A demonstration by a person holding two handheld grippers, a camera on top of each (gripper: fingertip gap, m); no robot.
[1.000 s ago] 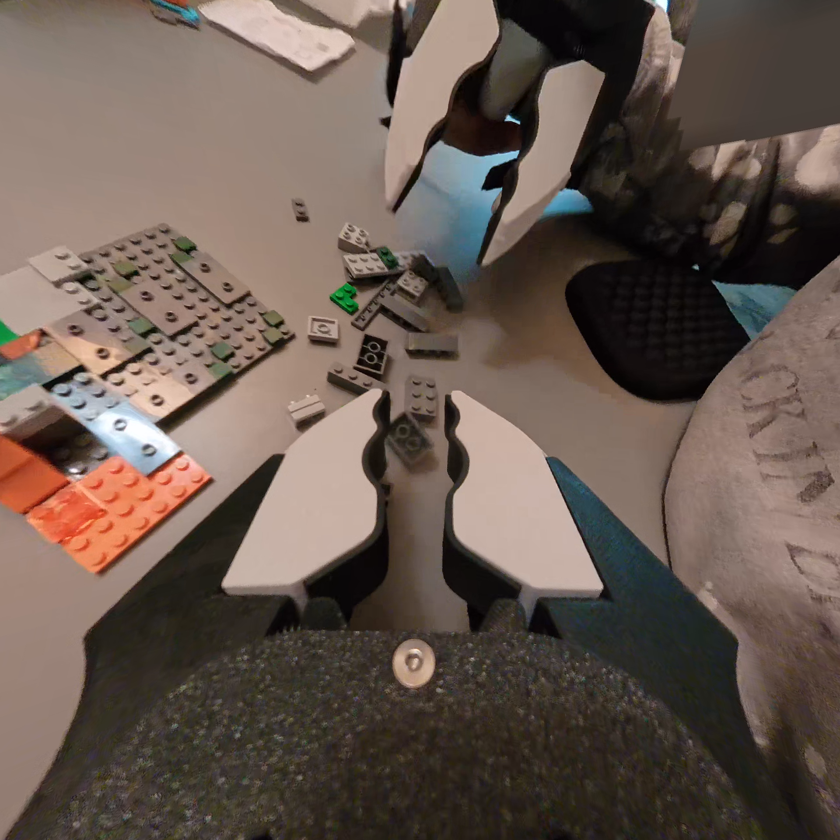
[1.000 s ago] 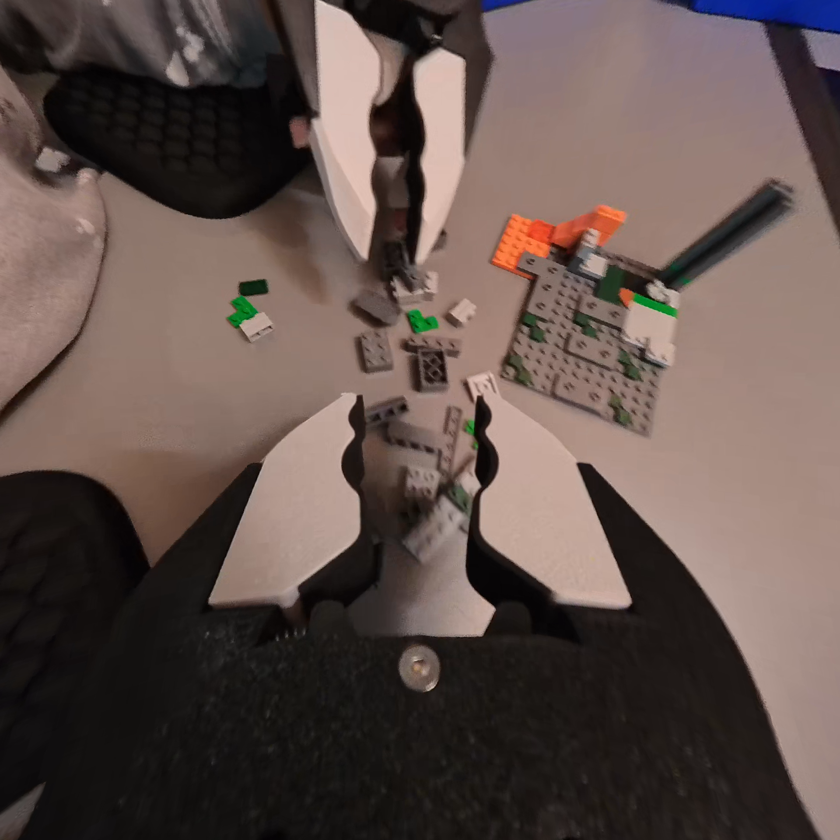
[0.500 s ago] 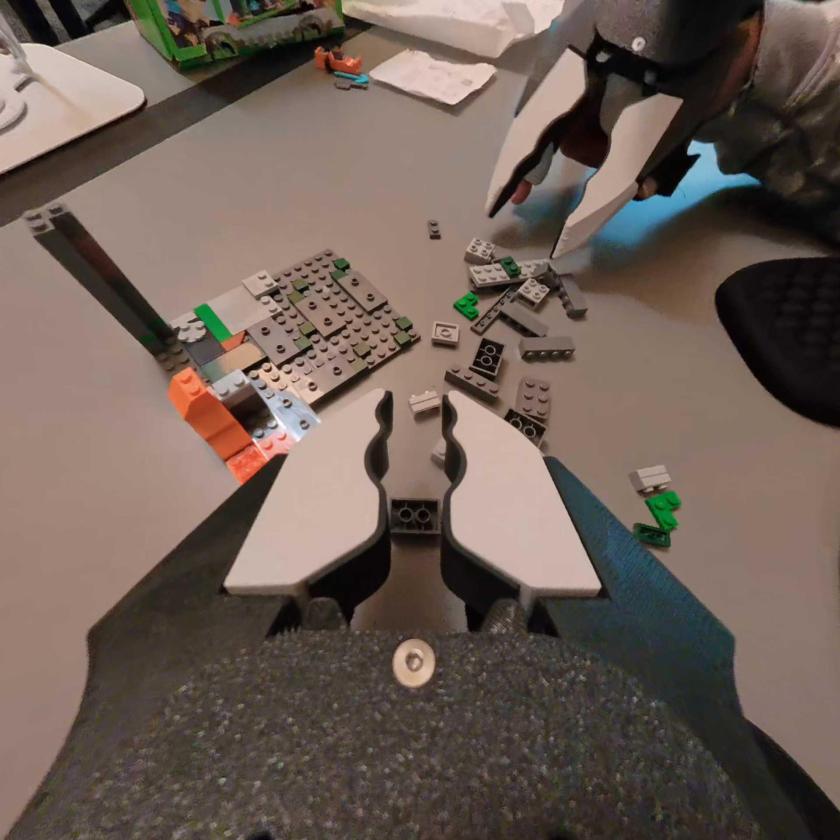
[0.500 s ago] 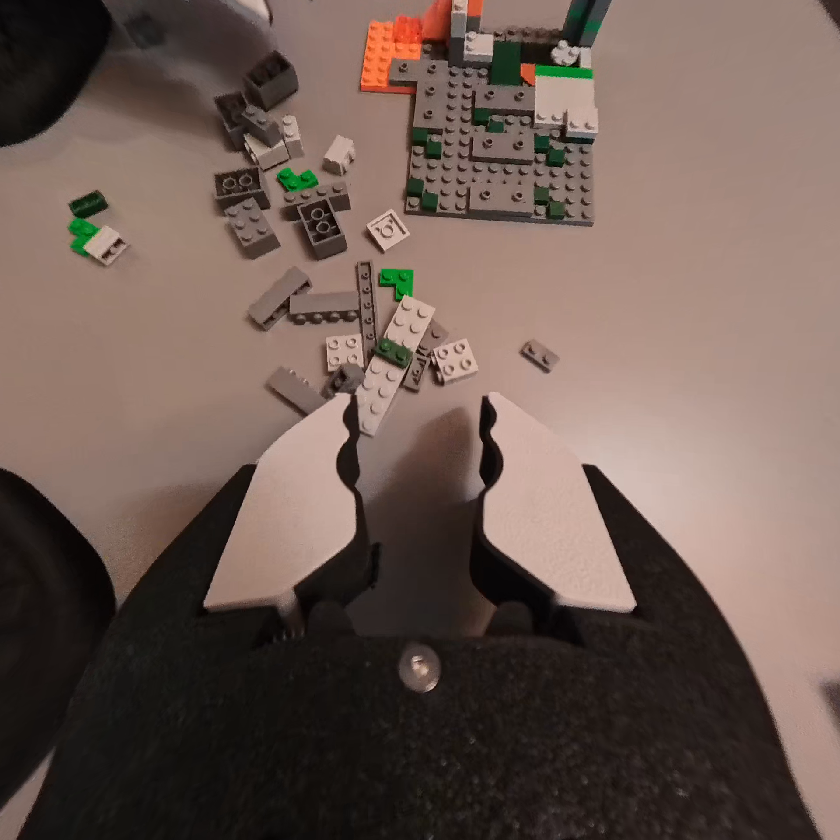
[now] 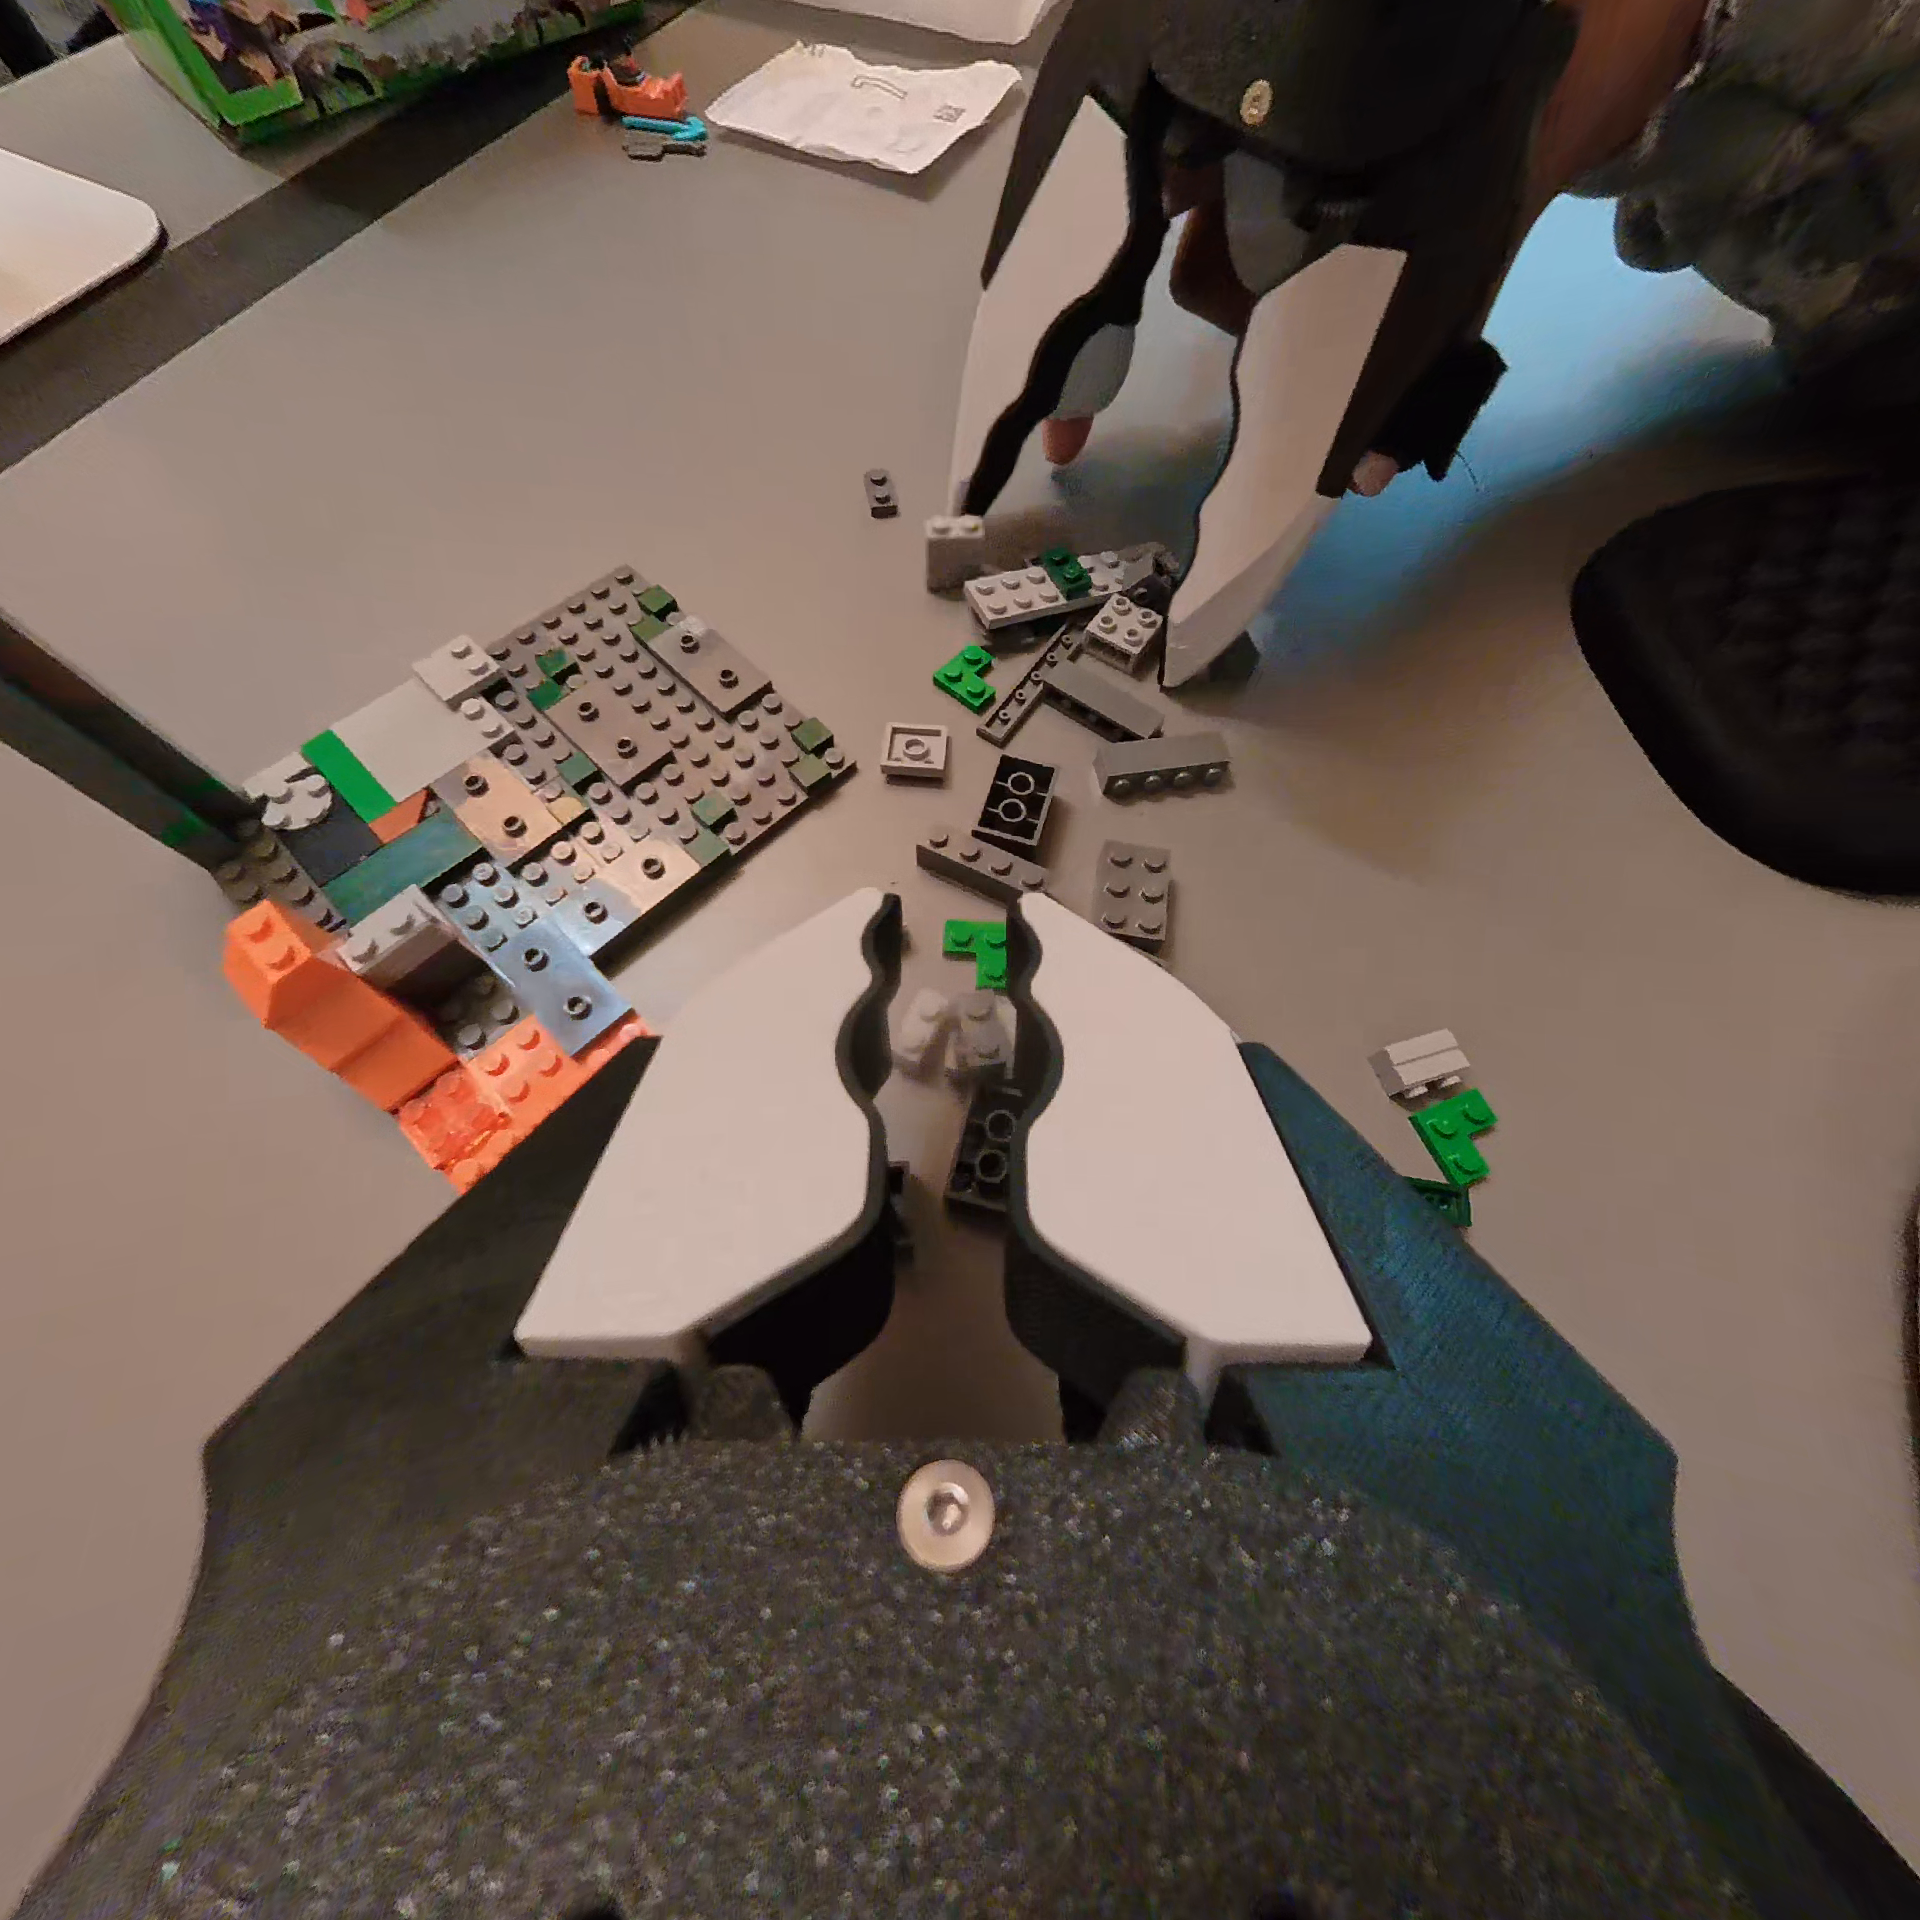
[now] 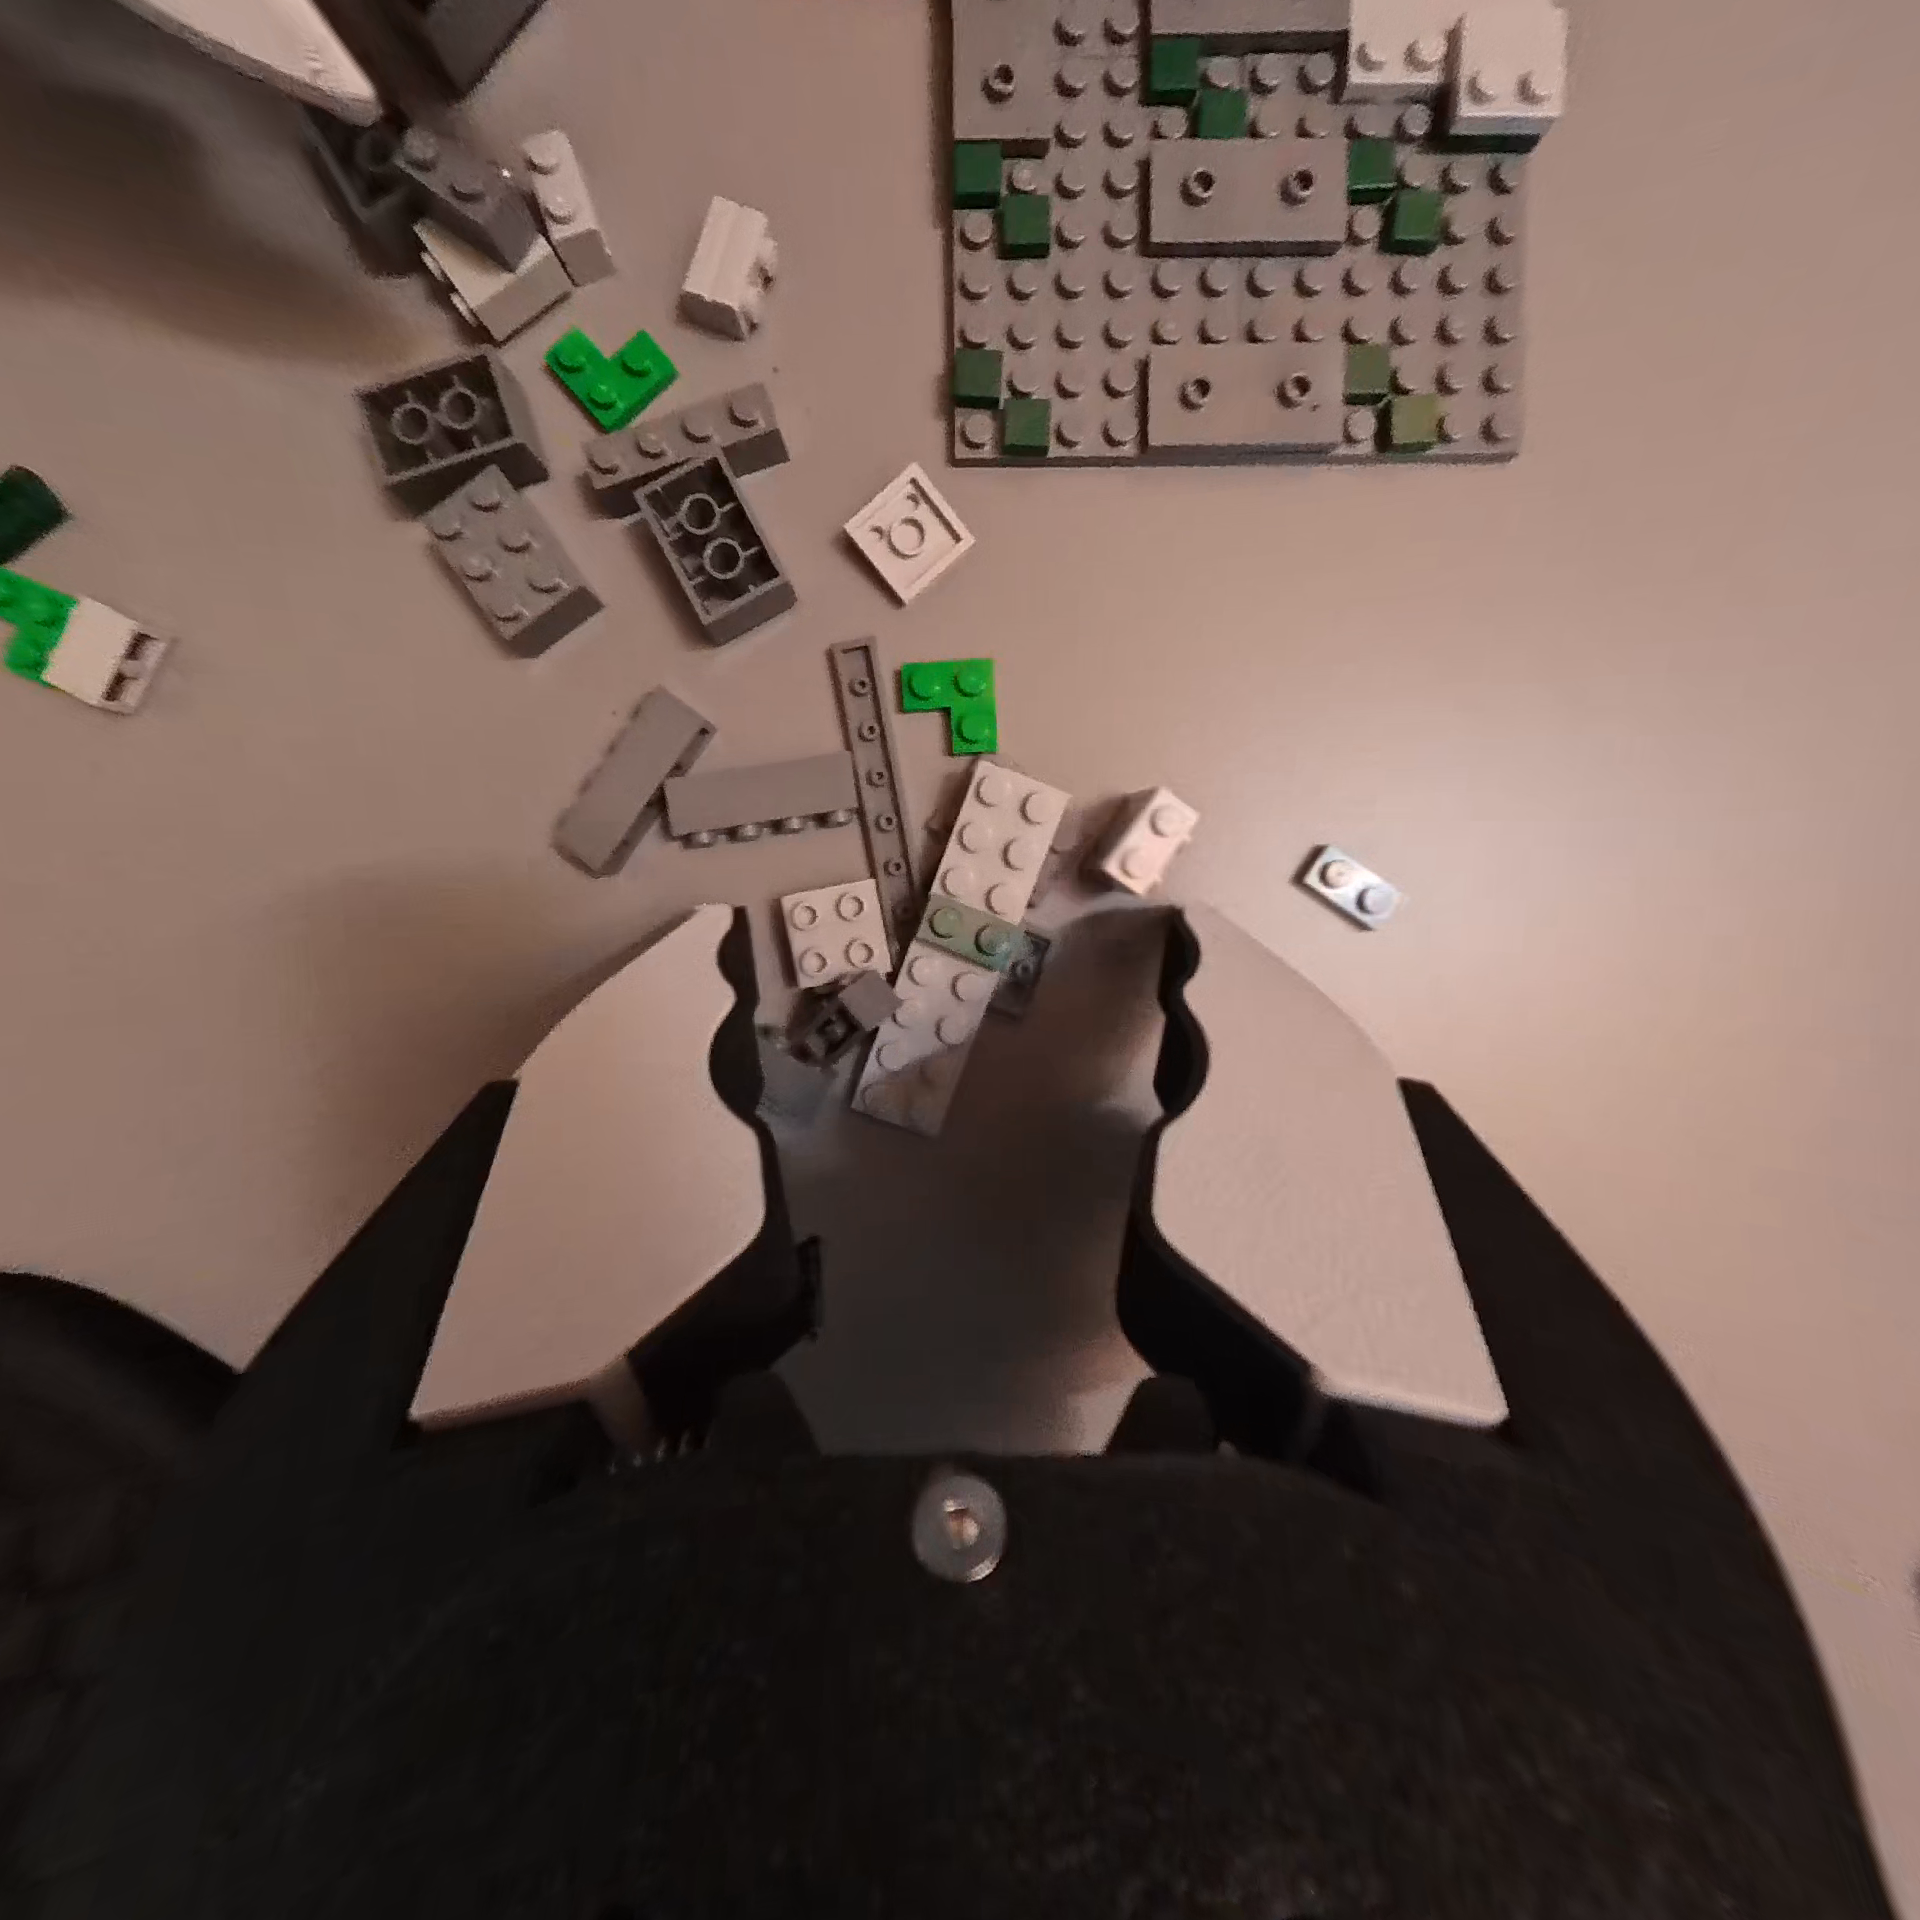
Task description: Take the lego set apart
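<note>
Lego set [image 5: 582,769] is seen lying flat on the grey counter [image 5: 520,395], as a studded grey baseplate dotted with small dark green tiles, with orange bricks [image 5: 322,997] attached at its near corner and a dark tall column [image 5: 94,748] at its left edge in the left wrist view. Loose grey, black and green pieces [image 5: 1049,717] are scattered on the counter just beside the baseplate. The left tongs [image 5: 951,920] are held low over these pieces with their tips a narrow gap apart; nothing is clamped, and a pale grey brick [image 5: 956,1029] and a black brick turned studs-down [image 5: 987,1153] are seen on the counter through the gap. The right tongs [image 6: 951,914] are spread wide apart and empty, with a long pale grey plate [image 6: 966,945] carrying a small green plate lying between their tips, and a white square plate [image 6: 836,930] just beside it. In the left wrist view the right tongs [image 5: 1081,582] are seen pointing down at the far end of the pile, with tips close to the counter. A bright green corner plate [image 6: 951,701] lies near the long plate. A green box [image 5: 343,52] and a sheet of paper [image 5: 873,104] lie at the far side of the counter.
</note>
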